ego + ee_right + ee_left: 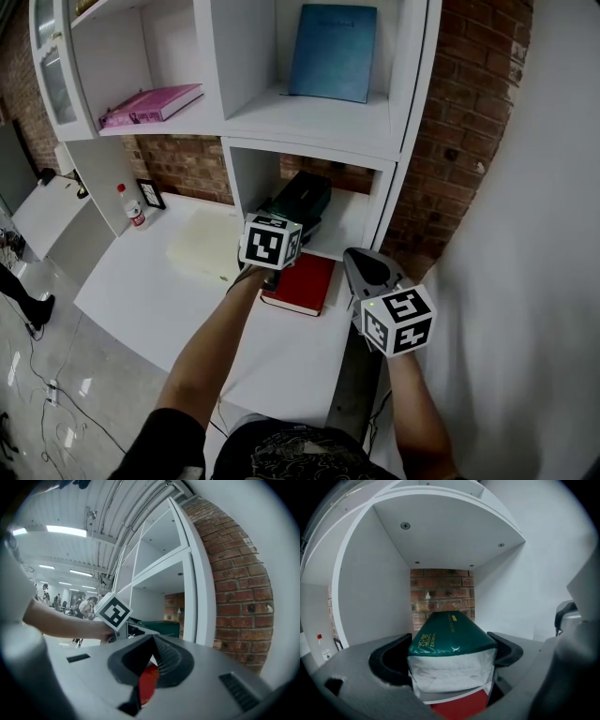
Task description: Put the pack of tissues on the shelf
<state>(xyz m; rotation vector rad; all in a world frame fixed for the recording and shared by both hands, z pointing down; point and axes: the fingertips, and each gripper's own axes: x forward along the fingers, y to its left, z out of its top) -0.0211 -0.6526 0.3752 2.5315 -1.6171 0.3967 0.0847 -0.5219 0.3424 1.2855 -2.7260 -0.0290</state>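
The pack of tissues (298, 199), dark green on top with a white end (451, 653), lies in the lower shelf compartment (352, 220) and points toward the brick back wall. My left gripper (279, 223) reaches into that compartment. Its jaws straddle the near end of the pack (449, 638), and a dark gap shows beside the left jaw, so the gripper is open. My right gripper (361, 264) hovers at the desk's right edge, outside the shelf. It is shut with nothing held (152, 640).
A red book (302, 283) lies on the desk just below the left gripper. A blue book (333, 52) and a pink book (150, 103) sit on upper shelves. A small bottle (134, 206) and a picture frame (150, 194) stand at the desk's far left.
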